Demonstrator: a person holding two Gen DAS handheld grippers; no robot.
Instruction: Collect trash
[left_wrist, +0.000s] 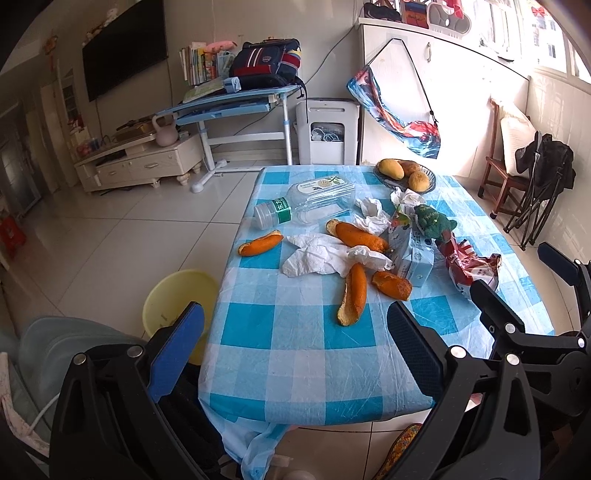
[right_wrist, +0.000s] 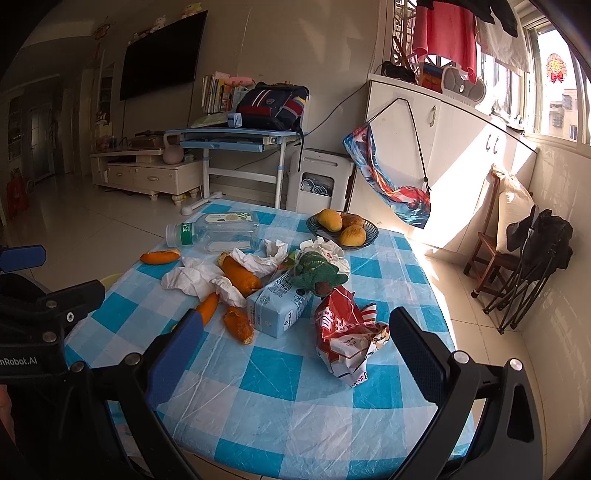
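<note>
Trash lies on a blue-checked table (left_wrist: 288, 354) (right_wrist: 280, 398): several orange peels (left_wrist: 352, 295) (right_wrist: 238, 325), crumpled white tissues (left_wrist: 317, 254) (right_wrist: 192, 280), an empty clear bottle (left_wrist: 314, 201) (right_wrist: 214, 230), a light-blue carton (left_wrist: 413, 254) (right_wrist: 279, 306) and a red snack wrapper (left_wrist: 469, 266) (right_wrist: 347, 339). My left gripper (left_wrist: 295, 350) is open and empty above the near table edge. My right gripper (right_wrist: 291, 354) is open and empty, just short of the wrapper; it also shows at the right of the left wrist view (left_wrist: 517, 280).
A yellow basin (left_wrist: 177, 299) stands on the floor left of the table. A bowl of mangoes (left_wrist: 404, 175) (right_wrist: 343, 227) and a green plush toy (left_wrist: 432, 221) (right_wrist: 317, 273) are on the table. A folding chair (right_wrist: 532, 266) stands at right.
</note>
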